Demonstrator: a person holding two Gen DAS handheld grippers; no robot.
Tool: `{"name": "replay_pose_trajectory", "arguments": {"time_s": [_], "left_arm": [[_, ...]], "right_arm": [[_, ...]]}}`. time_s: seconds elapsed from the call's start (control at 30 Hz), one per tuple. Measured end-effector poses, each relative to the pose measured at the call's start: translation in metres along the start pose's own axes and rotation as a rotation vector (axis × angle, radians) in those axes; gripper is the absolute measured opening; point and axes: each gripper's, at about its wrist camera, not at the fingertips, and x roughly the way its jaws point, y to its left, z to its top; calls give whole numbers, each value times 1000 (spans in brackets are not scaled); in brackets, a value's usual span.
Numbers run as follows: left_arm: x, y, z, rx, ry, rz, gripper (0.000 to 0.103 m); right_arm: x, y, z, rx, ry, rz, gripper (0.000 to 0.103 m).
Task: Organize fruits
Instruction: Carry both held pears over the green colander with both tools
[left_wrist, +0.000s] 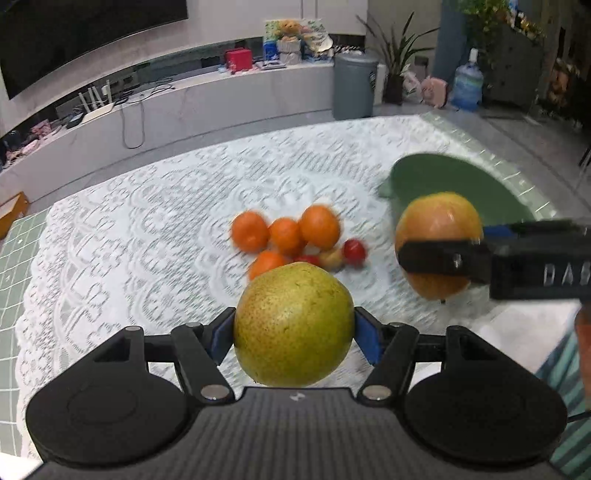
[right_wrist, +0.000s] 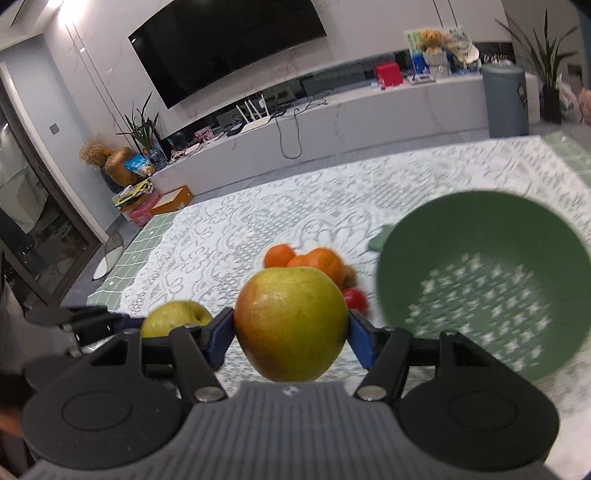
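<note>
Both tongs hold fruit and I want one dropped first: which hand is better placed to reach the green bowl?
Right. Its tongs hold the apple beside the bowl; the left tongs, holding the pear, look farther off.

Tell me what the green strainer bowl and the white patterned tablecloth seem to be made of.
The green perforated bowl looks like moulded plastic with a matte finish: uniform colour, thick smooth rim, a moulded side tab and cut-out holes in its base. The white patterned tablecloth looks like lace, or possibly lace-patterned vinyl: an openwork floral and scalloped pattern shows, but motion blur leaves the weave unclear.
</note>
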Motion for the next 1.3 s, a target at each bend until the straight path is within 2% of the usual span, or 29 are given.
{"name": "replay_pose_trajectory", "arguments": {"time_s": [0.13, 0.27, 0.43, 0.63, 0.87, 1.03, 1.3], "left_arm": [[-3, -19, 24, 9, -21, -81, 77], [0, -51, 46, 86, -40, -128, 77], [17, -89, 73, 131, -8, -238, 77], [41, -131, 96, 199, 51, -307, 77], [70, -155, 111, 245, 143, -290, 77], [89, -156, 119, 266, 196, -234, 77], [111, -160, 115, 336, 273, -231, 77]], "right_arm": [[-21, -20, 5, -44, -3, -69, 62], [-38, -47, 8, -61, 5, -151, 63], [-48, -75, 12, -102, 30, -235, 62], [-44, -101, 18, -158, 100, -250, 62], [-22, -116, 30, -265, 203, -218, 62], [-1, -123, 38, -305, 268, -199, 62], [27, -122, 35, -418, 380, -199, 62]]}}
